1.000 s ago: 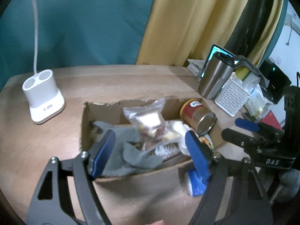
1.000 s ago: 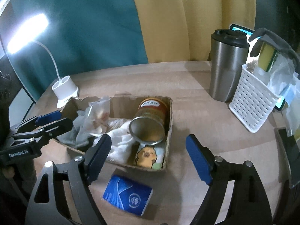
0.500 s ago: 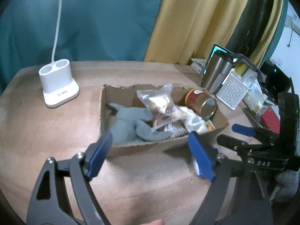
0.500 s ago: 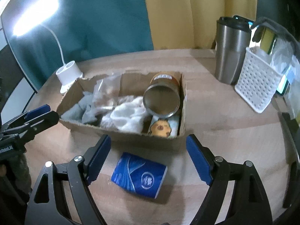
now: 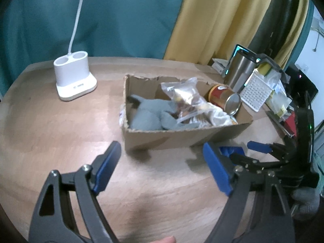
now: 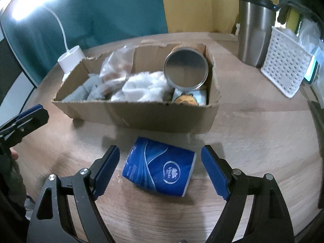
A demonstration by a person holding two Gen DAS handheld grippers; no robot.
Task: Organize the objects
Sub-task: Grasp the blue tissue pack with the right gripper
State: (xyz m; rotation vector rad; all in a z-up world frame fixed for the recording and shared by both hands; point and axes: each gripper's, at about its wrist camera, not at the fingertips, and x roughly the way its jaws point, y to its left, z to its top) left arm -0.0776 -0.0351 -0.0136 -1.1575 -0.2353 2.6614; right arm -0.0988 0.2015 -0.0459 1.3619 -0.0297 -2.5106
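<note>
A torn cardboard box (image 5: 178,137) (image 6: 141,115) stands on the wooden table. It holds a grey cloth (image 5: 149,113), a clear snack bag (image 5: 184,97), a white cloth (image 6: 141,87), a tin can (image 6: 185,69) on its side and a small cartoon packet (image 6: 186,100). A blue tissue pack (image 6: 160,170) lies on the table in front of the box, between my right gripper's (image 6: 160,168) open fingers. My left gripper (image 5: 162,166) is open and empty, in front of the box's left corner.
A white lamp base (image 5: 74,79) stands at the back left. A steel tumbler (image 6: 253,32) and a white perforated basket (image 6: 287,68) stand at the right. The table edge curves close on both sides.
Both grippers have pulled back from the box toward the table's front. The right gripper has come down around the blue tissue pack. Both stay open.
</note>
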